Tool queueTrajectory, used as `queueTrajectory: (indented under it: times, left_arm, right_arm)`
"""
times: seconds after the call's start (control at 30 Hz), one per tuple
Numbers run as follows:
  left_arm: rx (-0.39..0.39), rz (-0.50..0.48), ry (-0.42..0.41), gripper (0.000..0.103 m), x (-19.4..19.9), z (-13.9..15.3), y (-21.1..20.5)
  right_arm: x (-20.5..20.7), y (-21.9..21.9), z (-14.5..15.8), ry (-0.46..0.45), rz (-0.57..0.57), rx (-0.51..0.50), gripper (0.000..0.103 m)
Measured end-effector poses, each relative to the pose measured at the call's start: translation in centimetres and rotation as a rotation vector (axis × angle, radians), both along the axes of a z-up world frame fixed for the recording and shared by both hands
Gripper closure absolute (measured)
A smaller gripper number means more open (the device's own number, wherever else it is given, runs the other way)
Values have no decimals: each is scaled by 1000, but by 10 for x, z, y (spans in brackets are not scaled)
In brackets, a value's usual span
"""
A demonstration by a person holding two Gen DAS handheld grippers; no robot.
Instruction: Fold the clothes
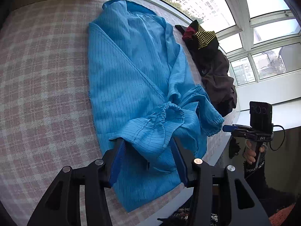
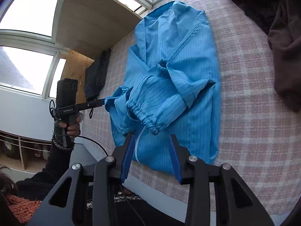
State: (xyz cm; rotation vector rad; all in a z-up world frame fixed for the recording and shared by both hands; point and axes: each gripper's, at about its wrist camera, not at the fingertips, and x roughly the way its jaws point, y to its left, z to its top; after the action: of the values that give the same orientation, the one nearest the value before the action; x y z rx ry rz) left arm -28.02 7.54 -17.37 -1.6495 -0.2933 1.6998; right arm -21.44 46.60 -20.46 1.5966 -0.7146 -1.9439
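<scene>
A blue pinstriped garment [image 1: 131, 75] lies flat on the pink plaid bedspread [image 1: 43, 79], its sleeves with elastic cuffs [image 1: 169, 111] folded across the body. My left gripper [image 1: 147, 146] is open, with loose blue sleeve cloth lying between its fingers. In the right wrist view the garment [image 2: 188, 94] lies just ahead. My right gripper [image 2: 151, 141] is open over the garment's near edge, with a gathered cuff [image 2: 148, 122] just beyond its fingertips. The left gripper [image 2: 102, 101] shows from the side, touching the cloth's left edge. The right gripper [image 1: 228, 128] sits beside the right cuff, held by a hand [image 1: 252, 153].
A pile of dark clothes [image 1: 216, 71] topped by a yellow-and-black striped piece [image 1: 205, 35] lies at the bed's window side. A black object [image 2: 96, 79] and a wooden panel [image 2: 94, 18] stand off the bed's far left. The bed's near edge [image 2: 150, 186] runs just under the right gripper.
</scene>
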Motion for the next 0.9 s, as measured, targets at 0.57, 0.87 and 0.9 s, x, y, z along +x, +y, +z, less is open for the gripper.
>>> queueTrajectory:
  times: [0.57, 0.87, 0.9]
  left_arm:
    - [-32, -193, 140, 56, 22, 14, 0]
    - [-89, -148, 226, 57, -54, -10, 39]
    - [-79, -119, 220, 57, -62, -10, 36]
  right_arm:
    - [-107, -110, -16, 132, 69, 116, 67]
    - [-85, -15, 8, 187, -46, 353, 63]
    - [-82, -6, -1, 164, -62, 377, 63]
